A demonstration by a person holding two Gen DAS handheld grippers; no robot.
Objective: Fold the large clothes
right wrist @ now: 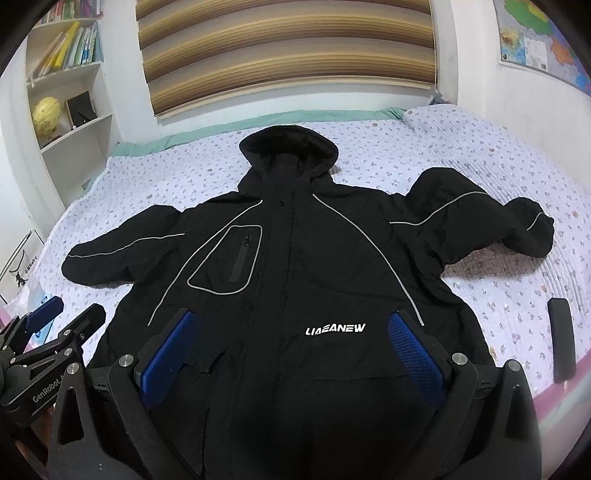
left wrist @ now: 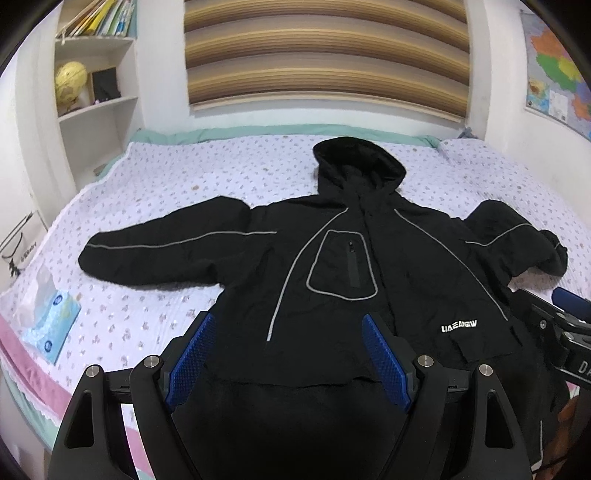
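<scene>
A black hooded jacket [left wrist: 332,266] [right wrist: 295,258] with grey piping and white lettering lies face up on the bed, hood toward the wall, both sleeves spread sideways. My left gripper [left wrist: 288,325] stands open over the jacket's lower left hem, nothing between its blue pads. My right gripper [right wrist: 295,325] is open too, hovering over the lower front by the lettering. In the right wrist view the left gripper [right wrist: 70,314] shows at the lower left, beside the hem. The right sleeve [right wrist: 480,221] is bent, its cuff curled back.
The bed [left wrist: 166,184] has a lilac flowered cover with a pink edge. A blue-and-white packet [left wrist: 51,325] lies near the bed's left edge. A dark flat object [right wrist: 563,339] lies at the right. Bookshelves with a globe [left wrist: 70,79] stand left; a wall map [right wrist: 543,33] hangs right.
</scene>
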